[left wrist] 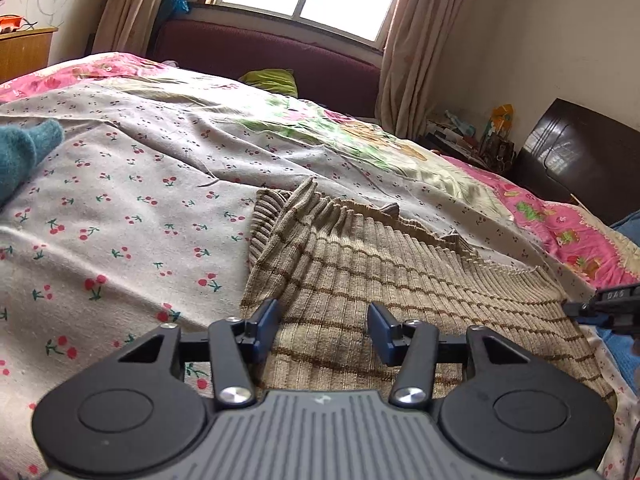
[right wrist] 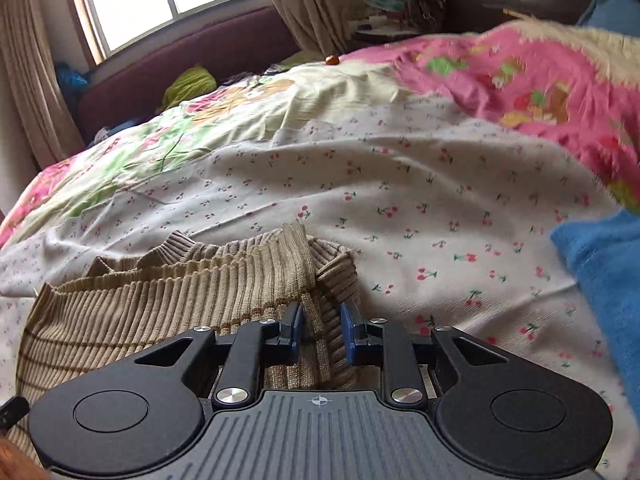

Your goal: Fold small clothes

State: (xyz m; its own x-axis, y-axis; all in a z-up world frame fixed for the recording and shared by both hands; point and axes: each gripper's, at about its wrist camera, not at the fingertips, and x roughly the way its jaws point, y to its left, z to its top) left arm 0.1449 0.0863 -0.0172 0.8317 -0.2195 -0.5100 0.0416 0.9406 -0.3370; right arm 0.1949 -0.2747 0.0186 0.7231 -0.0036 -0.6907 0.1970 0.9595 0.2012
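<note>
A beige ribbed sweater with brown stripes (left wrist: 384, 280) lies on the cherry-print sheet (left wrist: 132, 208) of a bed. My left gripper (left wrist: 324, 326) hovers over the sweater's near left part, jaws wide apart and nothing pinched between them. In the right wrist view the sweater (right wrist: 160, 304) is bunched, with a folded ribbed edge standing up. My right gripper (right wrist: 322, 330) straddles that edge with a narrow gap; the fabric sits loosely between the blue pads (right wrist: 348, 332), which do not squeeze it. A part of the right gripper's body (left wrist: 612, 308) shows at the right edge of the left wrist view.
A teal knit garment (left wrist: 24, 156) lies at the sheet's left; a blue garment (right wrist: 600, 276) lies on the right. A pink floral quilt (right wrist: 520, 76) covers the far side. A dark headboard (left wrist: 576, 156) and a cluttered nightstand (left wrist: 468, 136) stand beyond.
</note>
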